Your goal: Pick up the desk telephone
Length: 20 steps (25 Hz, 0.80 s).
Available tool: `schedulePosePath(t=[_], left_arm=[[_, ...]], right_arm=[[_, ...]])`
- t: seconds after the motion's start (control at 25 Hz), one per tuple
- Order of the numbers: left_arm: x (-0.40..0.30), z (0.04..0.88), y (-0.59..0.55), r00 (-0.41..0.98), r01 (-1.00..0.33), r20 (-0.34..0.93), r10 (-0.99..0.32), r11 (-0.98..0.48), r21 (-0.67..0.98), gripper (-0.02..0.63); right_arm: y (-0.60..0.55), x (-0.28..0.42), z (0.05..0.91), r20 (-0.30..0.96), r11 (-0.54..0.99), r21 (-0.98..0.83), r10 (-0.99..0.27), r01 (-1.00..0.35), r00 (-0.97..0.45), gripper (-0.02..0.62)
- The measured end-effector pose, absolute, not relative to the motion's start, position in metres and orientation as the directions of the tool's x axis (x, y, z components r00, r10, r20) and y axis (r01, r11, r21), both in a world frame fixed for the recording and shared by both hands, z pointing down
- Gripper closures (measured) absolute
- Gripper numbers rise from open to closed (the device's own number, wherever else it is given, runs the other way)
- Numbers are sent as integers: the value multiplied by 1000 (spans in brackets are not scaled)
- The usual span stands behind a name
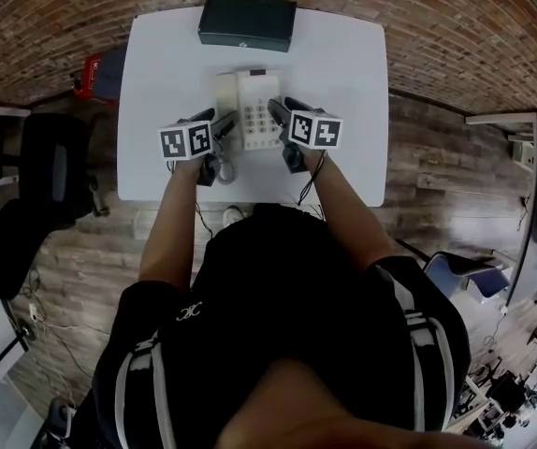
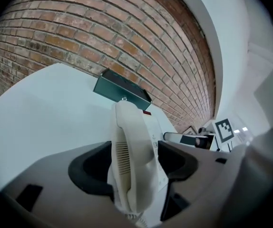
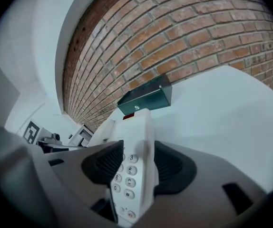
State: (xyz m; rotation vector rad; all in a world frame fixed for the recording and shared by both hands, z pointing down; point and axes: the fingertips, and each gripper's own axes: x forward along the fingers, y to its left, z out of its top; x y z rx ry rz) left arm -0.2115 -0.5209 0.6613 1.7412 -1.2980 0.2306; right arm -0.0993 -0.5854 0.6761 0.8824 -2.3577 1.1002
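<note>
A cream desk telephone (image 1: 261, 110) lies on the white table (image 1: 161, 73), its handset (image 1: 228, 108) along its left side. My left gripper (image 1: 222, 127) is at the phone's left edge, open, with the handset (image 2: 129, 151) standing between its jaws. My right gripper (image 1: 280, 112) is at the phone's right edge, open too, and the keypad side of the telephone (image 3: 132, 167) sits between its dark pads (image 3: 172, 167). The phone rests on the table. In the left gripper view the right gripper (image 2: 193, 139) shows beyond the phone.
A dark green box (image 1: 248, 21) stands at the table's far edge, just behind the phone (image 2: 122, 90) (image 3: 146, 98). The phone's coiled cord (image 1: 224, 169) lies near the front edge. A black chair (image 1: 49, 171) stands left of the table; a brick wall is behind.
</note>
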Motion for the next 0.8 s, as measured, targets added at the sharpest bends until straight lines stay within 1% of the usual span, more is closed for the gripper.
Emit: schedulePosePath(t=[0.08, 0.12, 0.2, 0.24, 0.36, 0.6, 0.8], left_arm=[[-213, 668, -523, 437, -829, 632, -640, -16, 558, 317], [-213, 670, -523, 449, -825, 636, -627, -18, 565, 303], [-213, 674, -525, 486, -804, 636, -599, -21, 594, 304], [-212, 676, -526, 509, -786, 630, -586, -18, 618, 303], [-209, 679, -527, 561, -728, 596, -574, 0, 685, 313], [-211, 677, -523, 520, -722, 589, -619, 50, 690, 324], [-206, 666, -518, 515, -725, 579, -632, 40, 688, 325]], right_arm=[[-583, -102, 684, 589, 470, -567, -343, -677, -732, 425], [-582, -103, 687, 596, 461, -577, -327, -674, -733, 425], [-581, -106, 693, 613, 445, -584, -306, -679, -728, 426], [-582, -106, 694, 619, 440, -583, -304, -683, -724, 439], [-582, -106, 696, 622, 434, -589, -295, -682, -725, 449], [-579, -106, 694, 650, 435, -566, -286, -700, -704, 460], [-577, -102, 680, 653, 450, -528, -326, -720, -683, 462]])
